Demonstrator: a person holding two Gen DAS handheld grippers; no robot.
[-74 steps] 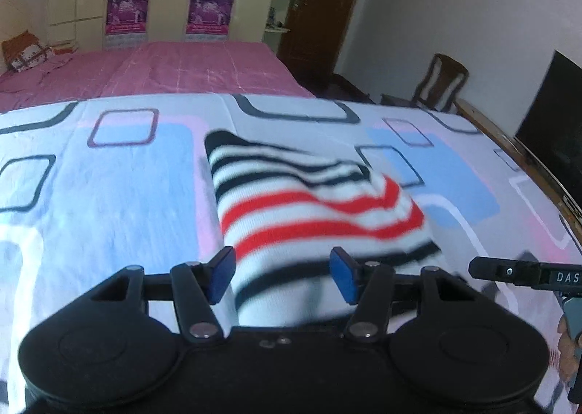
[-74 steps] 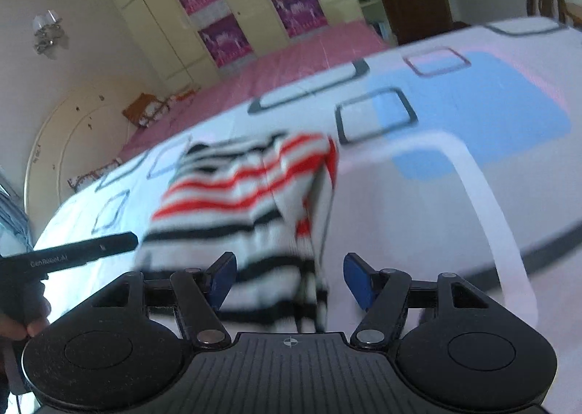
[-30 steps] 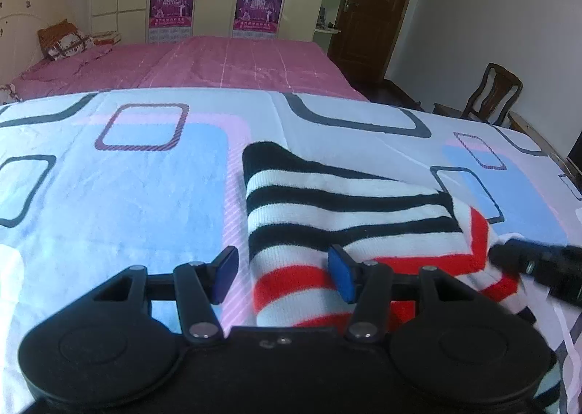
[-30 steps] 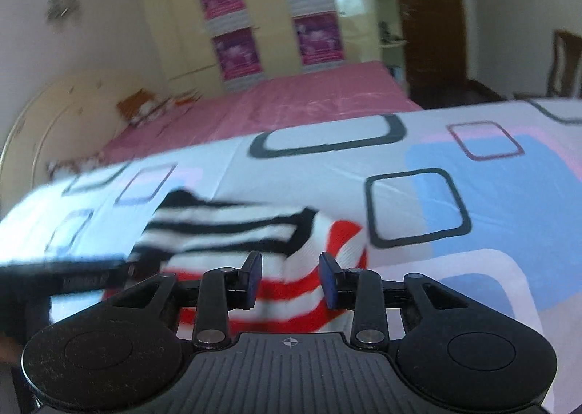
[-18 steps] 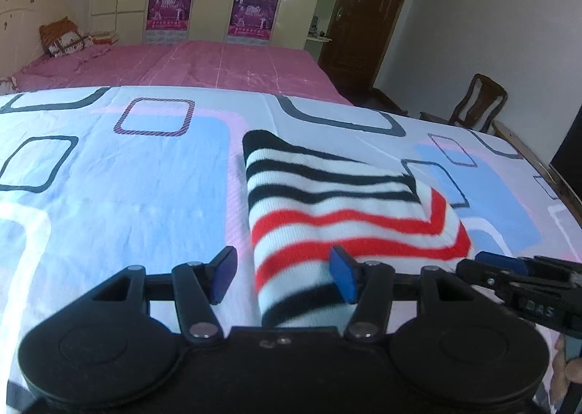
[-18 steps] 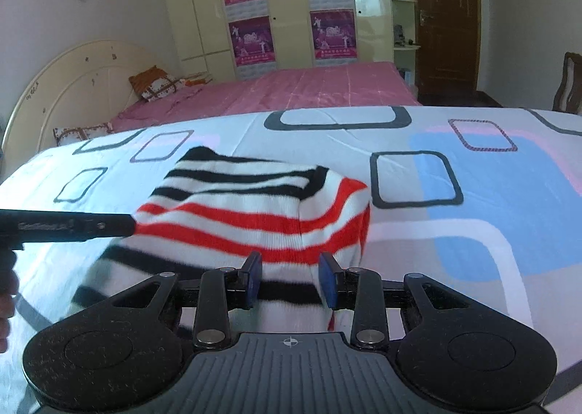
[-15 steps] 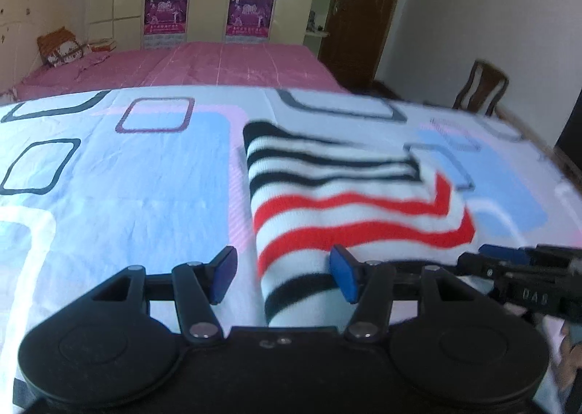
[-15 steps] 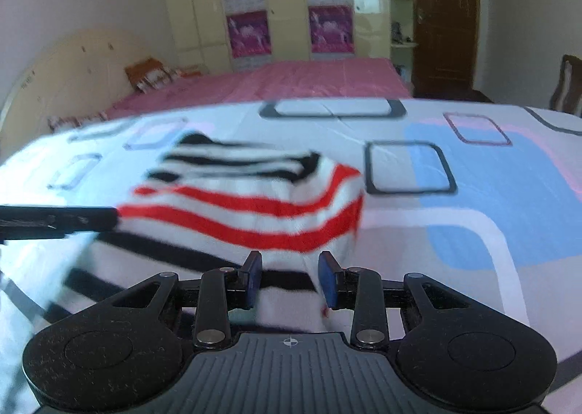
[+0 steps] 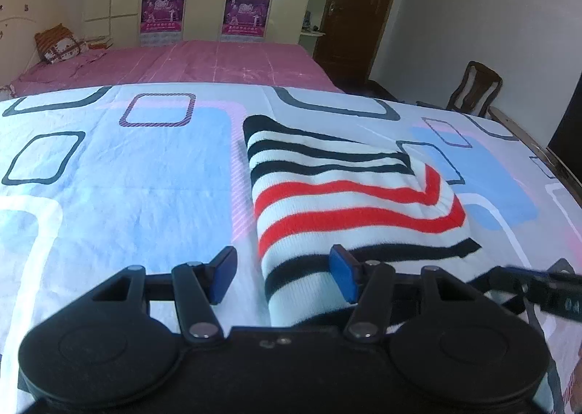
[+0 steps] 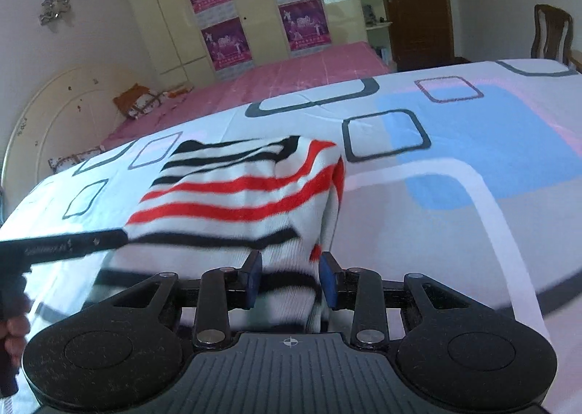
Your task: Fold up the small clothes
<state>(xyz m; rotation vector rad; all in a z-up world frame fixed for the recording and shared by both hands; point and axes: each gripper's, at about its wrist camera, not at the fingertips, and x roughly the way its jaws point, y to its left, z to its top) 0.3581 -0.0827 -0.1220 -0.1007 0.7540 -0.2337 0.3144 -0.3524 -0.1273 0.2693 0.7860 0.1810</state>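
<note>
Here, the striped garment (image 10: pixel 236 196) is pinched, apparently, at its near edge by the right hand-held gripper (image 10: pixel 290 281), while the half-open left hand-held gripper (image 9: pixel 283 276) straddles its left edge ungripped.

free: bedsheet (image 9: pixel 120 196) left | obstacle: striped garment (image 9: pixel 345 196), possibly bunched

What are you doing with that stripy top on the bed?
A person with a gripper in each hand is folding a small striped sweater on the patterned bedsheet. The right gripper is pinched on the sweater's near edge. The left gripper has its jaws apart, with the sweater's other near corner between them, not squeezed.
</note>
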